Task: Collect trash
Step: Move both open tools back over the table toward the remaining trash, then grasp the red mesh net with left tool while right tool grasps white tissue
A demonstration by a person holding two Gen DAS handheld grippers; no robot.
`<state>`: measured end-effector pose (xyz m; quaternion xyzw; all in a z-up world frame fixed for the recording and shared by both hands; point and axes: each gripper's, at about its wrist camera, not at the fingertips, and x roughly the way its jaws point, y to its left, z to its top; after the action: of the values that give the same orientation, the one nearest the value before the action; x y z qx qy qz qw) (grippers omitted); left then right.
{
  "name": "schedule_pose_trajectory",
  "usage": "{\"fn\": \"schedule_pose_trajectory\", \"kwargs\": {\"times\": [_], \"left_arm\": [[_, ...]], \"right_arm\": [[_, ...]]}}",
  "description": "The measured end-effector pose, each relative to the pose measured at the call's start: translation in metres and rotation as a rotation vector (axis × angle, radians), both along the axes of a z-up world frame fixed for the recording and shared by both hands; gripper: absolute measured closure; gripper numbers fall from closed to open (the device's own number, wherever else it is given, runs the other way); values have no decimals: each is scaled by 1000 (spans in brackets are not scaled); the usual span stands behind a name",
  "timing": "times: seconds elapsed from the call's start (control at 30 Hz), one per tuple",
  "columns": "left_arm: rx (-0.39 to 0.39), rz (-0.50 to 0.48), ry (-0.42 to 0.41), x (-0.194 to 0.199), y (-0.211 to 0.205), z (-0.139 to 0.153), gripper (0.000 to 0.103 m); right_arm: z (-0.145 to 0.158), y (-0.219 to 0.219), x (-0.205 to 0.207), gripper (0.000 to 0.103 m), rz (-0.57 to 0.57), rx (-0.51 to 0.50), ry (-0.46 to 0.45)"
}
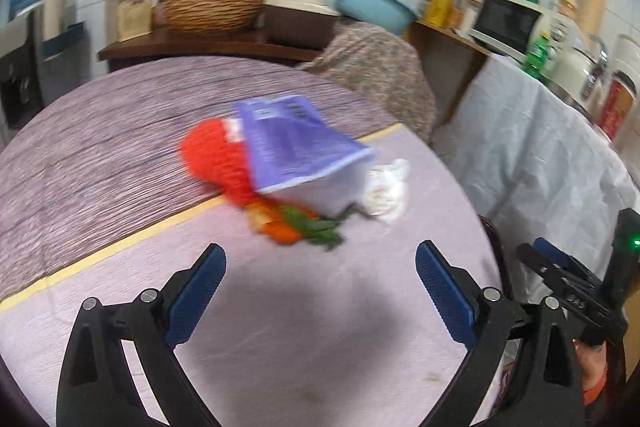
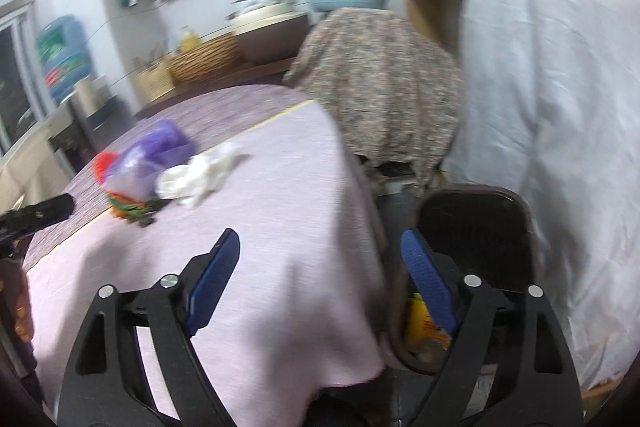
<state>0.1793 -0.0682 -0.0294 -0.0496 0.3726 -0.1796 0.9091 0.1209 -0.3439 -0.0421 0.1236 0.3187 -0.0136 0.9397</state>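
Both views were motion-blurred. My left gripper (image 1: pixel 320 267) hung over the worktop (image 1: pixel 120 155), jaws spread wide apart with nothing between them. My right gripper (image 2: pixel 320 255) was also spread apart and empty, its left jaw over the worktop's near edge and its right jaw past the edge, above a dark bin (image 2: pixel 476 227) that stood below, beside the worktop.

The trash sat in one cluster straight ahead of the left jaws, well beyond the blue pads (image 1: pixel 196 291). A purple carton (image 1: pixel 296 147) lay tilted on its side. A red net (image 1: pixel 212 155) pressed against its left side. Orange peel (image 1: pixel 276 227) and green leaf scraps (image 1: pixel 320 227) lay at its near edge, the closest pieces to the left jaws. A crumpled white tissue (image 1: pixel 386 187) lay just beside the carton on the right.

From the right jaws the same cluster was ahead and well to the left. There the tissue was the piece nearest to them, touching the carton. A yellow item (image 2: pixel 420 323) showed inside the bin, below the right jaw; I could not tell what it was.

The right gripper showed at the right edge of the left view, off the worktop.
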Motion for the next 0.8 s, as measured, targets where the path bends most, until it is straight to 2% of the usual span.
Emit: {"fn": "schedule_pose_trajectory", "kwargs": {"times": [0.17,0.33,0.5,0.67,0.77,0.8], "left_arm": [[-60,83,49,10,45,-10,9],[-109,120,63,14,72,-11,10],[-136,129,70,13,80,-14,10],[-149,119,85,16,80,-18,10],[-150,124,89,20,80,-18,11],[-152,124,90,21,80,-18,11]], "right_arm": [[10,41,27,20,126,-54,21],[11,77,58,20,247,-93,52],[3,114,96,20,335,-196,108],[-7,134,125,21,353,-294,135],[-11,141,139,42,358,-335,152],[-12,142,142,59,365,-336,161]]}}
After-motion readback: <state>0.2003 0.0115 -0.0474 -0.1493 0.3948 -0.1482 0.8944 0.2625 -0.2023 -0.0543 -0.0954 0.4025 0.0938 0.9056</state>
